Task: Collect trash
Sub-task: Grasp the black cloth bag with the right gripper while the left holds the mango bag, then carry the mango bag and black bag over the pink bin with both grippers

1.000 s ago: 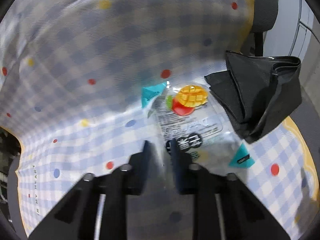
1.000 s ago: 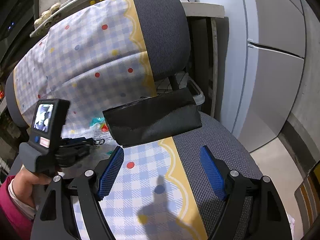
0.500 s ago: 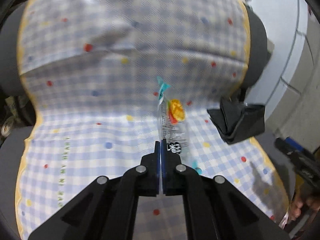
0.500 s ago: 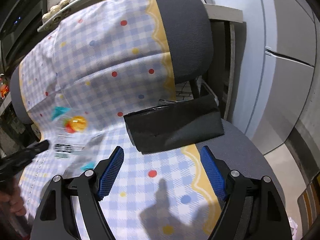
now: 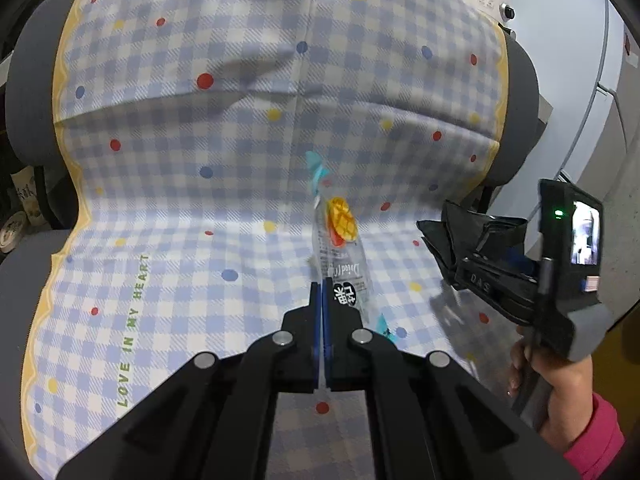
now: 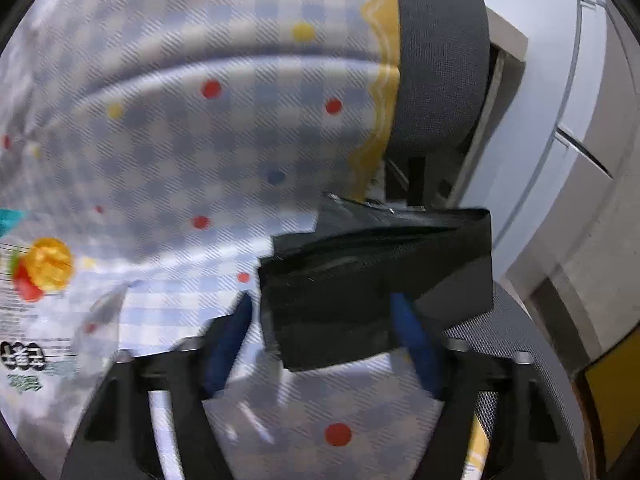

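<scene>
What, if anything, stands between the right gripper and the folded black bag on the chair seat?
Nothing visible does. The right gripper is open, its blue fingers already on either side of the folded black bag on the checked cloth. The wrapper is off to the side, clamped in the left gripper.

Blue-white checked cloth with coloured dots, clear mango-printed wrapper, black bag.

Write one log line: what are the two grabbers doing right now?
left gripper: shut on snack wrapper, lifted | right gripper: open, jaws around folded black bag | surface: checkered cloth on chair
</scene>
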